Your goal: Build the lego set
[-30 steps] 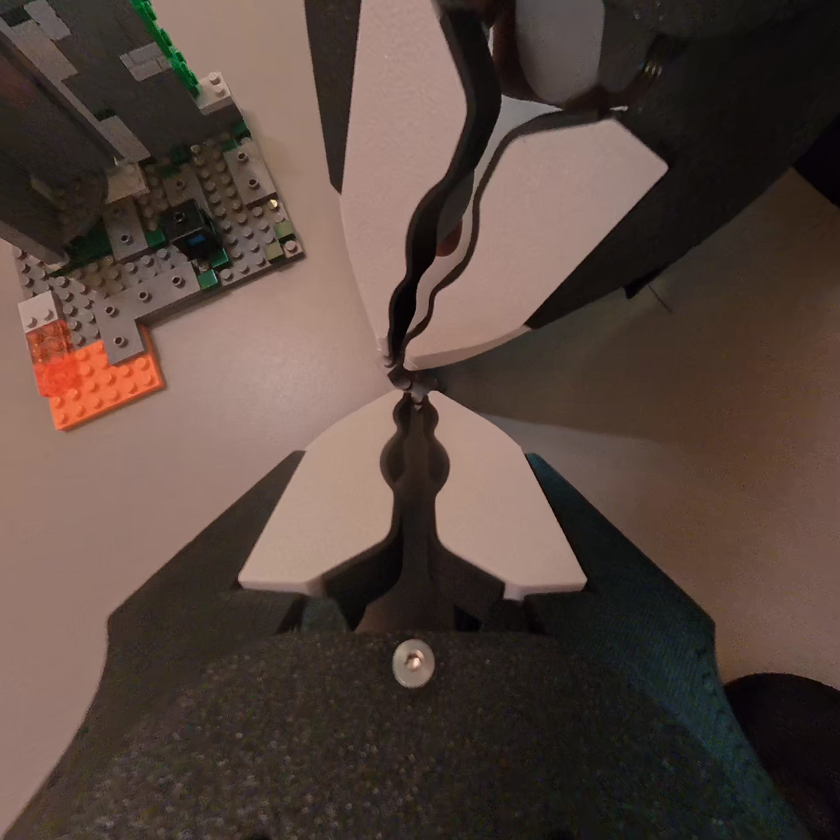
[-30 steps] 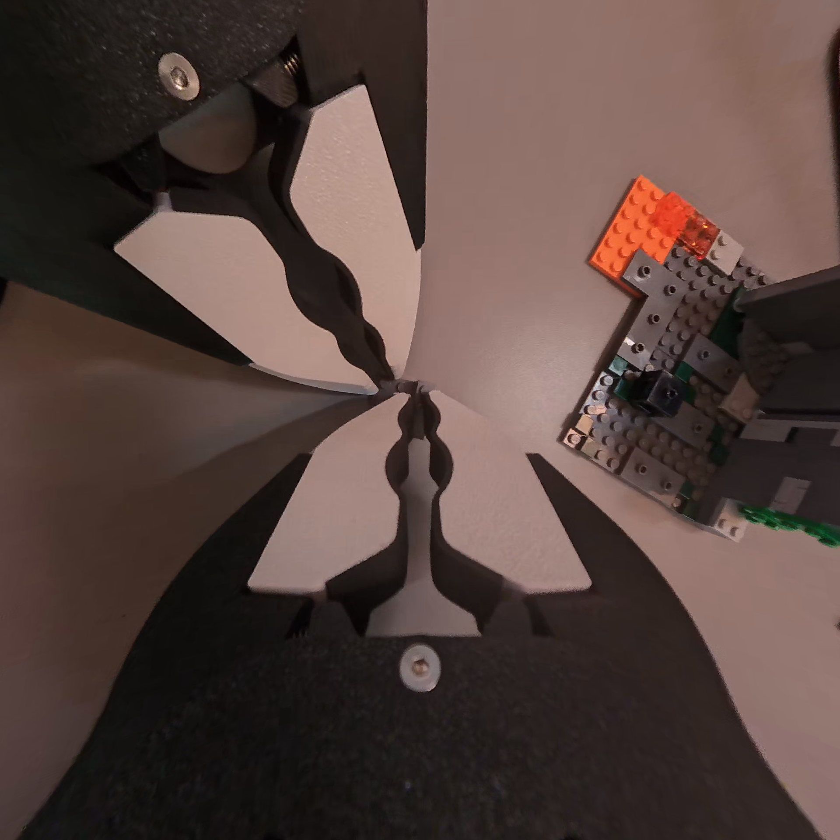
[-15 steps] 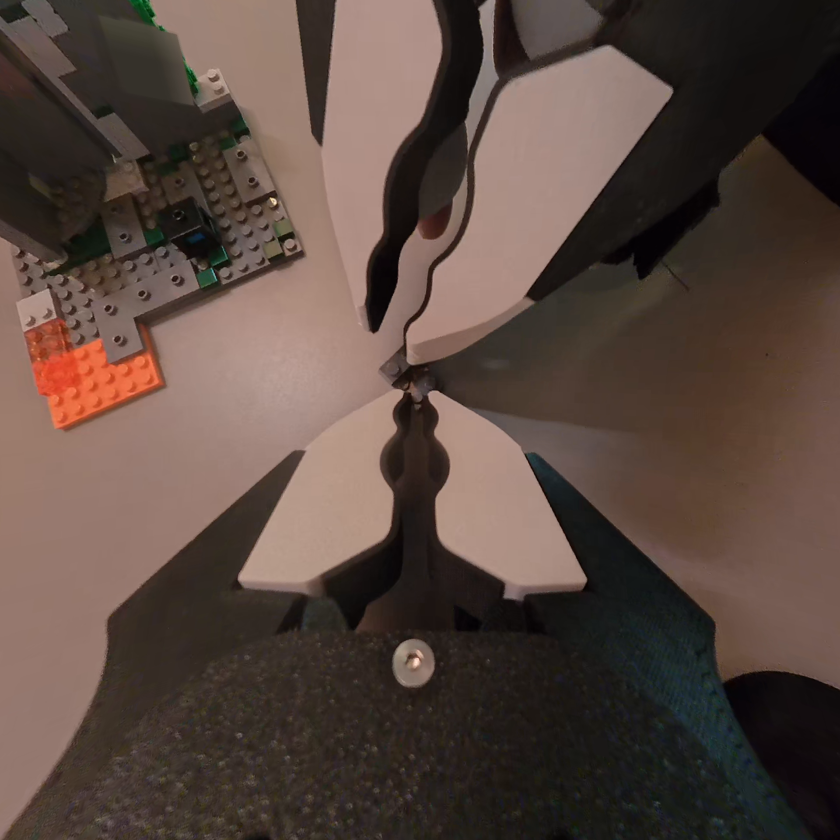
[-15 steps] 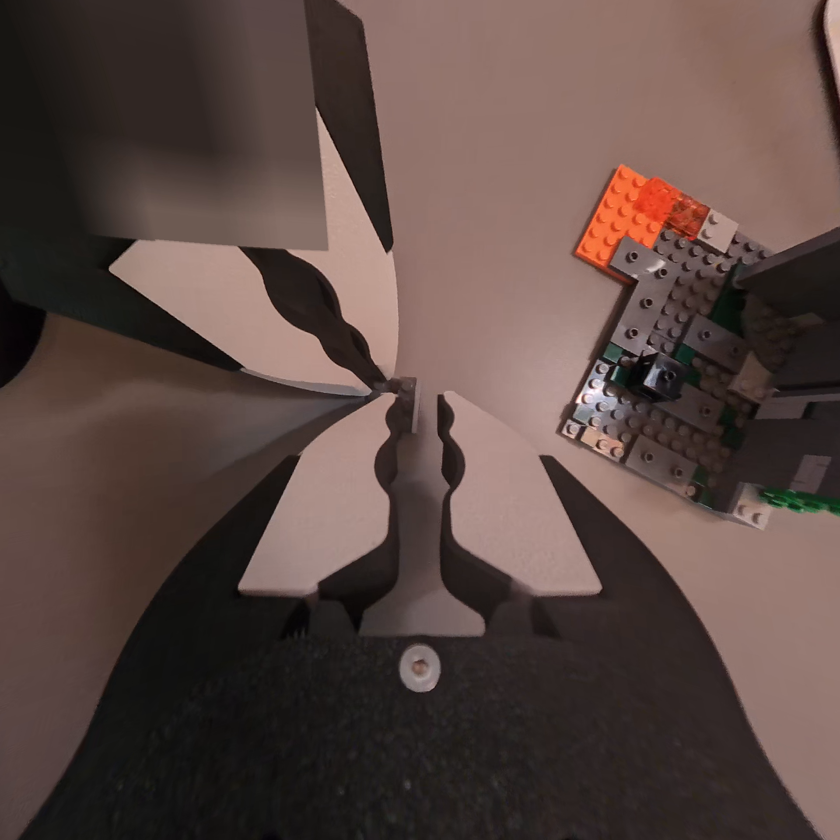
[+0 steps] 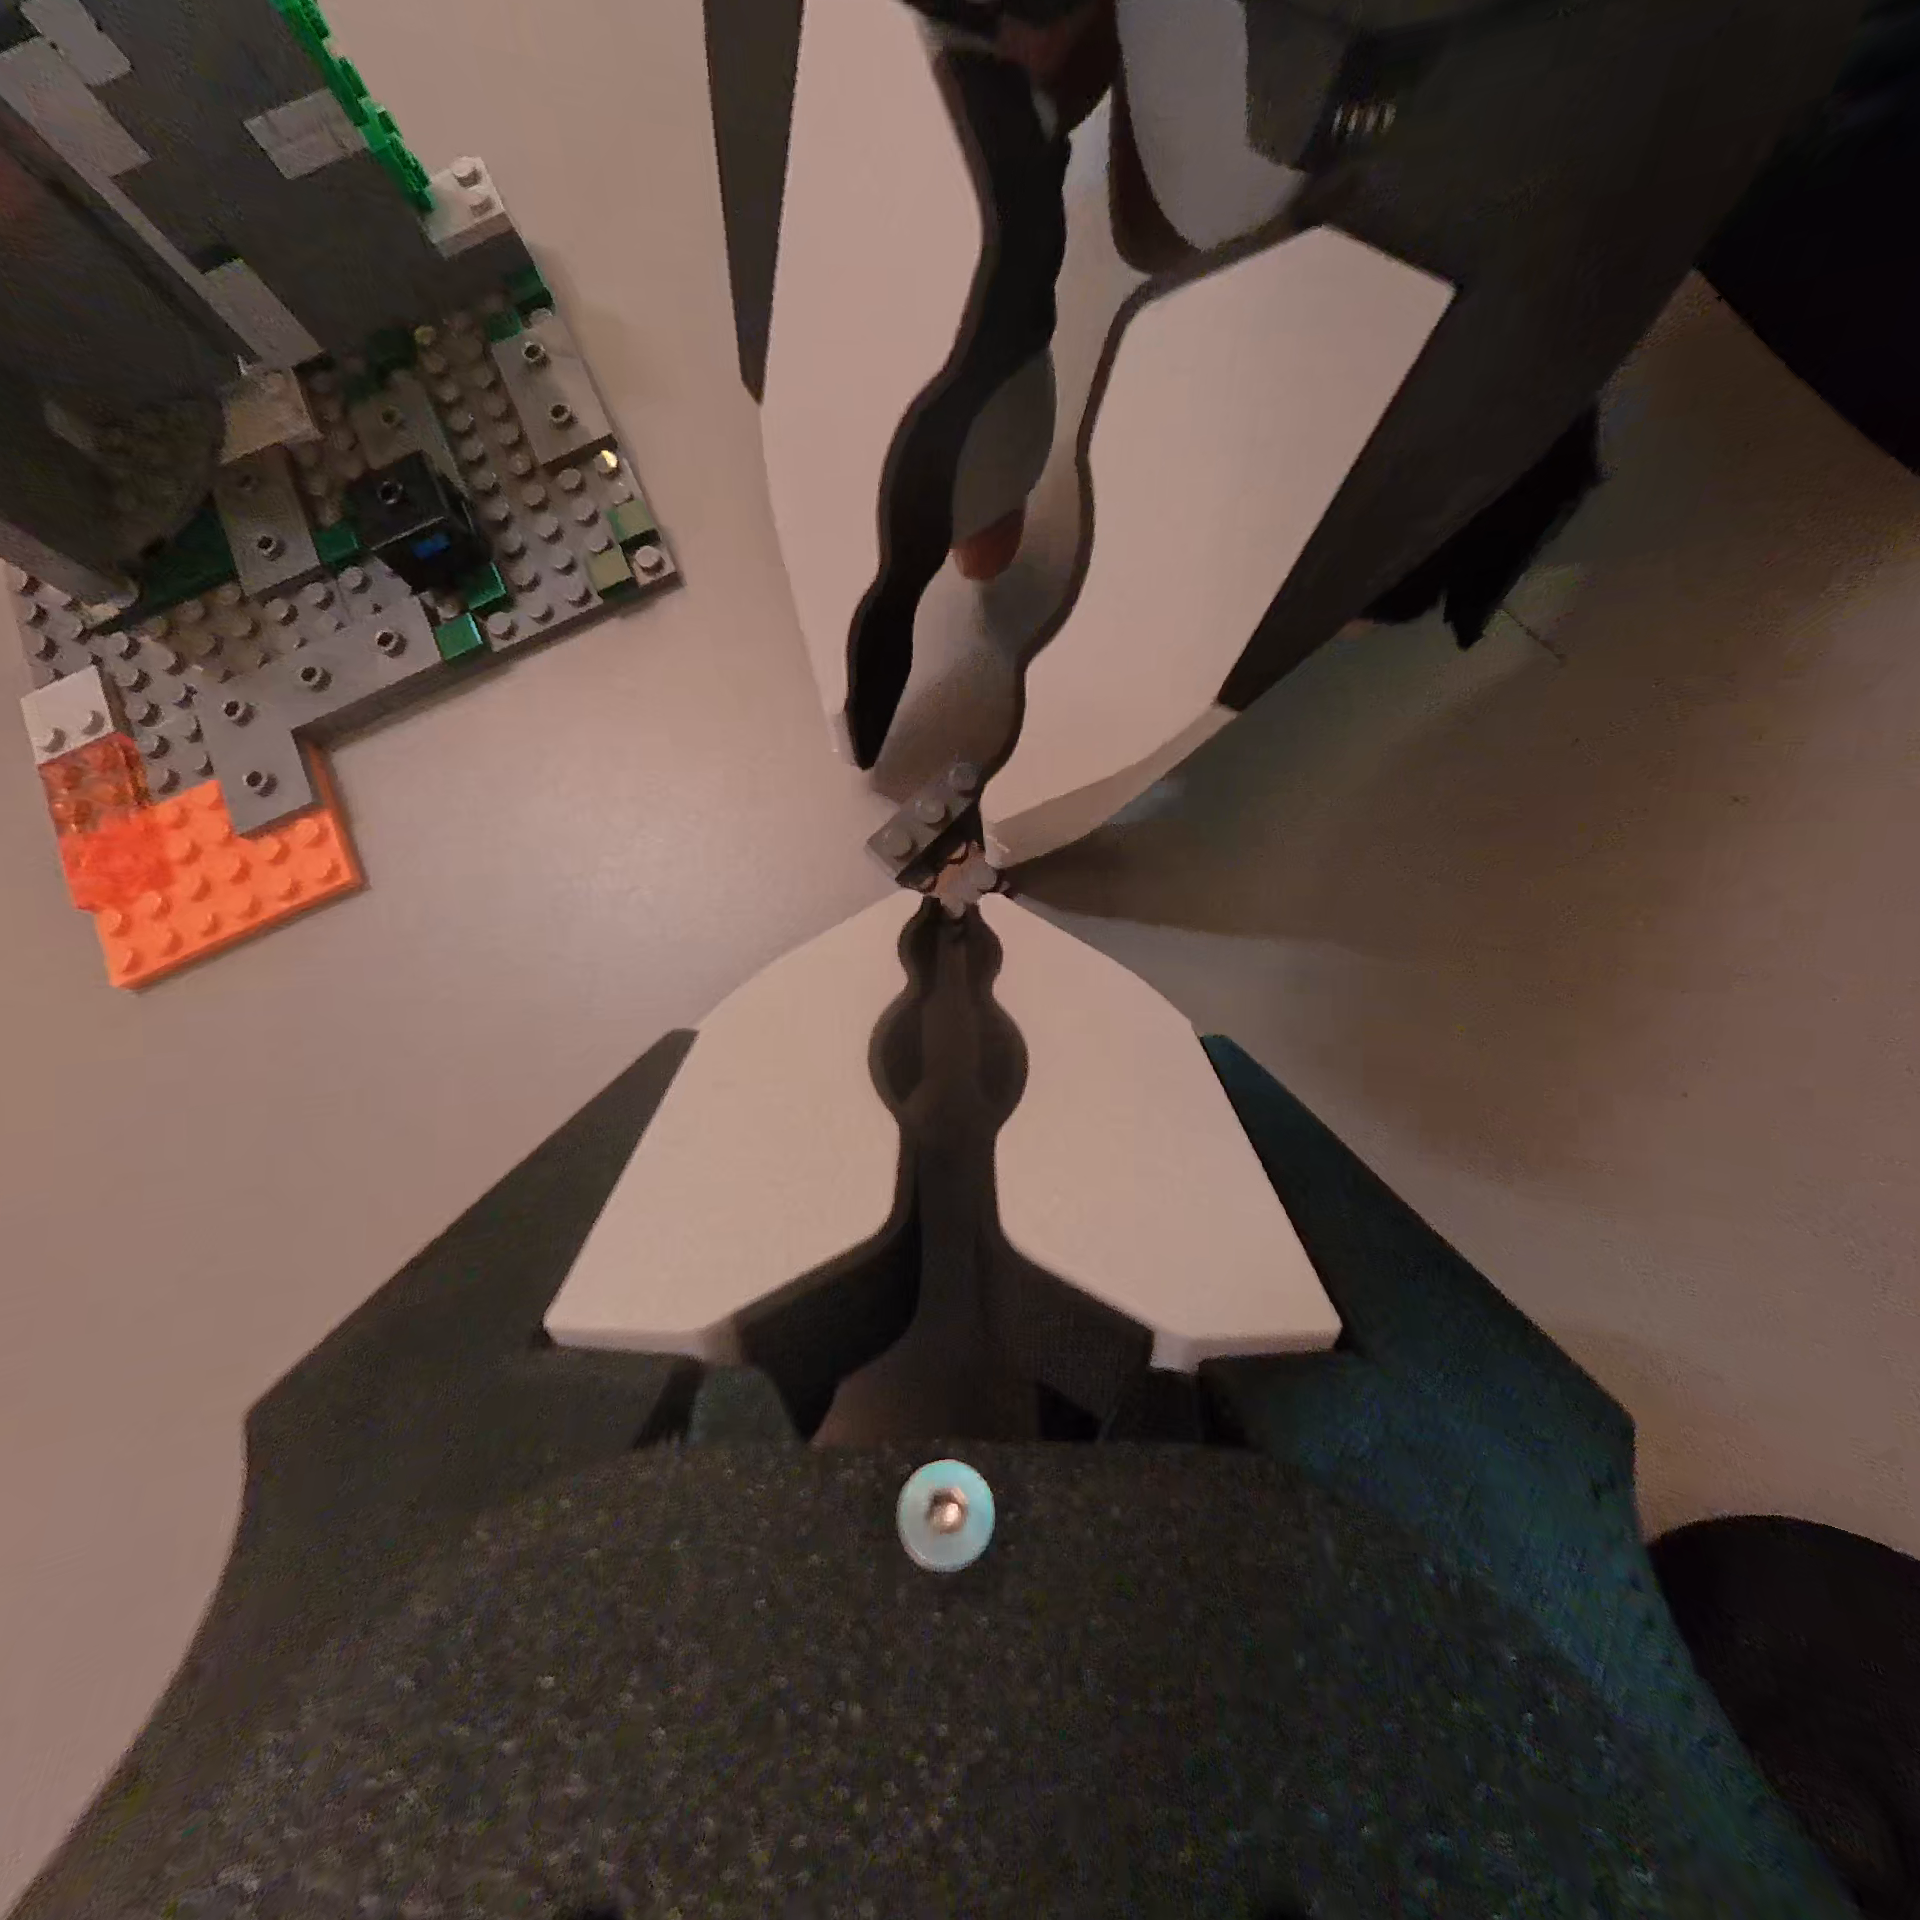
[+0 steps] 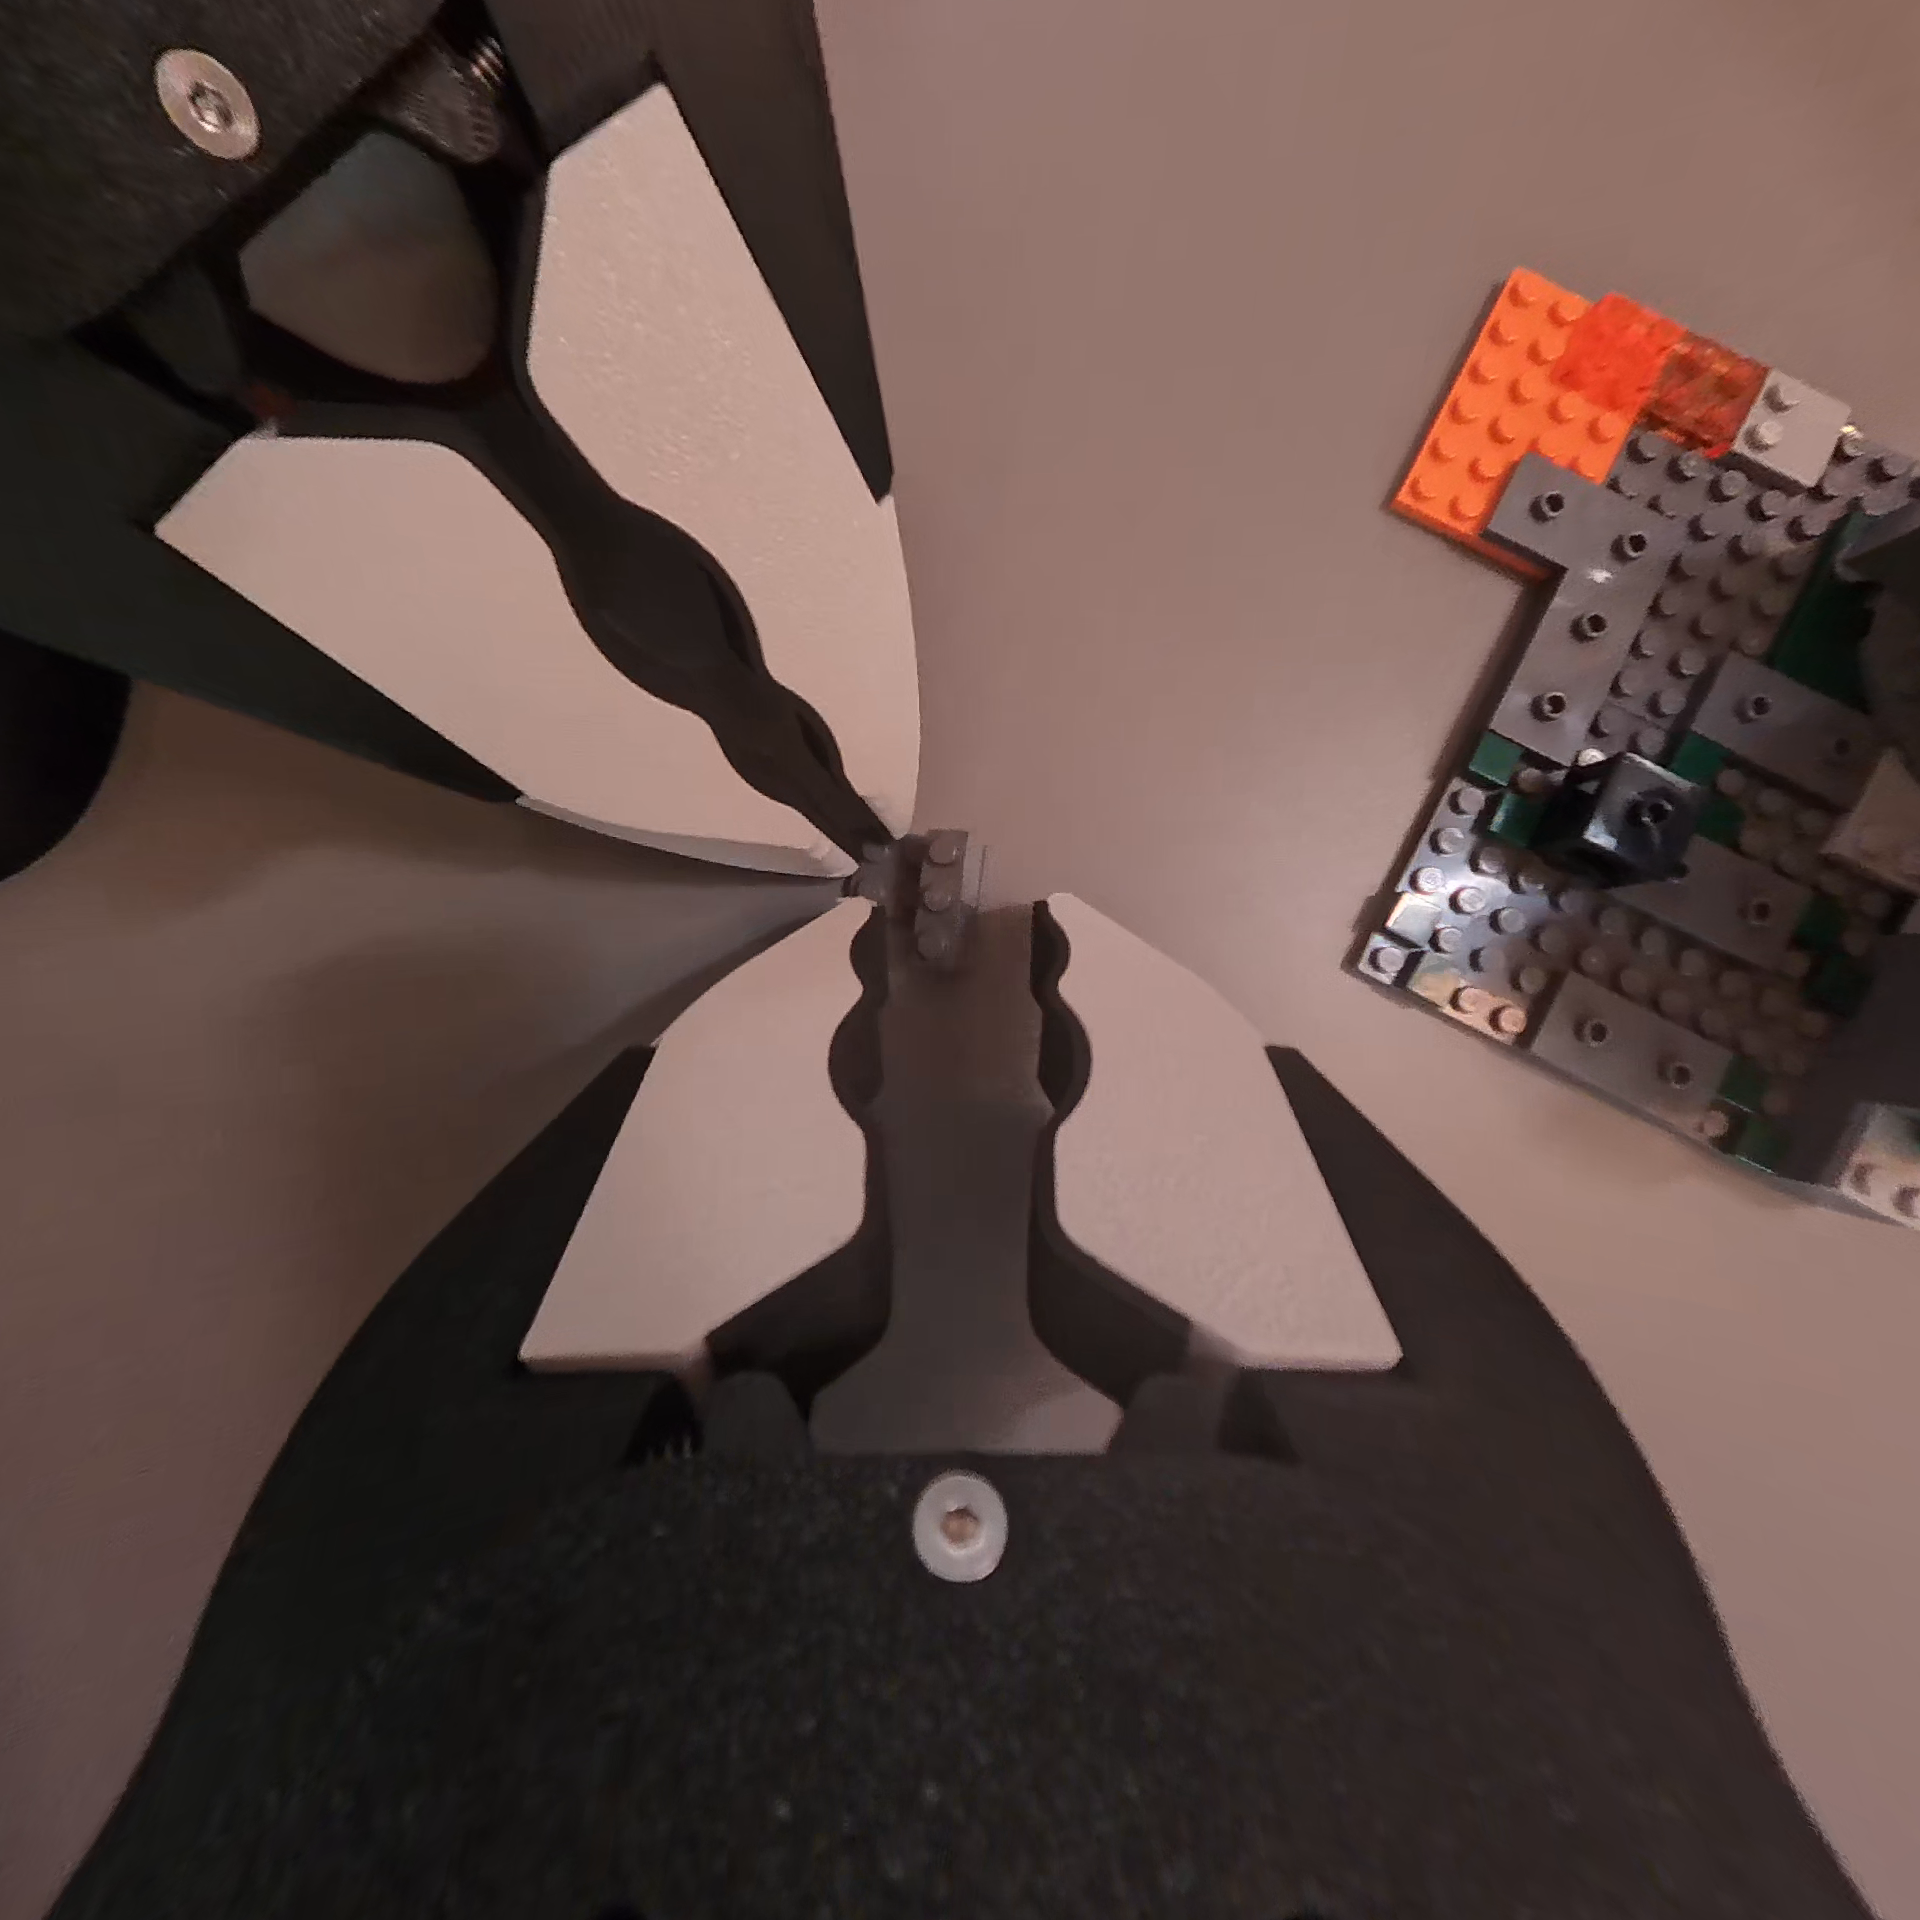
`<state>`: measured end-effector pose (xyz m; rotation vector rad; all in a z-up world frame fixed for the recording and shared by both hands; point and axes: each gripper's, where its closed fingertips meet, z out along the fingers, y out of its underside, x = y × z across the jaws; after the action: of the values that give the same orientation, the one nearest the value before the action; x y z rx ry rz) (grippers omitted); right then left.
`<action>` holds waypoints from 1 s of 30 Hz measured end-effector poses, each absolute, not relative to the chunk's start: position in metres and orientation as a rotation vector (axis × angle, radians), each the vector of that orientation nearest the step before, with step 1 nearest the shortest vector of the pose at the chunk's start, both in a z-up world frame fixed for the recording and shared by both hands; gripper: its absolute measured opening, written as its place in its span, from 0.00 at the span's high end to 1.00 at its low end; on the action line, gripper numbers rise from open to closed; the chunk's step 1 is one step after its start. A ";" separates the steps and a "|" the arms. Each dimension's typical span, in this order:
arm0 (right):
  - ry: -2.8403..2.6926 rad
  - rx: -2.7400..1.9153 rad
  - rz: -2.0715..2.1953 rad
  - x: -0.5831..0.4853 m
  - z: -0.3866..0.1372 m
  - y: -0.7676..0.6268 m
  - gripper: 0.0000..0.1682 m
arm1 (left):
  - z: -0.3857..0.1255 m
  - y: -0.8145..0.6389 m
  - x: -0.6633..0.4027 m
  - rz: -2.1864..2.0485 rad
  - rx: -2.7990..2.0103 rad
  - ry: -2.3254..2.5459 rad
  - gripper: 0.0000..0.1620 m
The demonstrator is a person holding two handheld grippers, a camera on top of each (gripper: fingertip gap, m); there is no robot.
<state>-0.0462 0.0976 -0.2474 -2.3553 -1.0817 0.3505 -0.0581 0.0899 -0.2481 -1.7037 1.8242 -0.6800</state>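
- Table top (image 5: 499,1091): pale, matte and plain, it spreads under the left tongs (image 5: 951,904) and away to both sides of them
- Shadow (image 5: 1507,1039): a soft brownish patch on the table, just right of the left tongs' tips
- Dark rounded shape (image 5: 1839,1683): at the lower right edge, beside the body of the left tongs; what it is cannot be told
- Second dark rounded shape (image 6: 42,769): at the left edge, well left of the right tongs (image 6: 961,914), cut off by the frame

No readable text, labels, numbers or signs on anything in view.
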 end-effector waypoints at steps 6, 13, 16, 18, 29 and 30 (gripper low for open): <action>-1.087 -2.388 0.402 -0.052 -0.250 0.093 0.78 | -0.248 0.088 -0.059 -0.712 -1.715 1.828 0.97; -1.093 -2.396 0.332 -0.055 -0.251 0.091 0.76 | -0.248 0.086 -0.059 -0.753 -1.734 1.821 0.96; -1.082 -2.392 0.315 -0.057 -0.251 0.090 0.78 | -0.243 0.088 -0.063 -0.766 -1.744 1.808 0.95; -1.085 -2.376 0.325 -0.060 -0.251 0.089 0.82 | -0.236 0.092 -0.067 -0.788 -1.747 1.769 0.95; -1.083 -2.360 0.344 -0.061 -0.251 0.092 0.89 | -0.235 0.100 -0.074 -0.794 -1.783 1.727 0.95; -1.082 -2.359 0.347 -0.061 -0.251 0.092 0.89 | -0.236 0.099 -0.074 -0.792 -1.787 1.734 0.95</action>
<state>-0.0613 0.0916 -0.2506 -2.3592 -1.0822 0.3470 -0.0742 0.0992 -0.2364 -1.7867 1.7338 -0.7922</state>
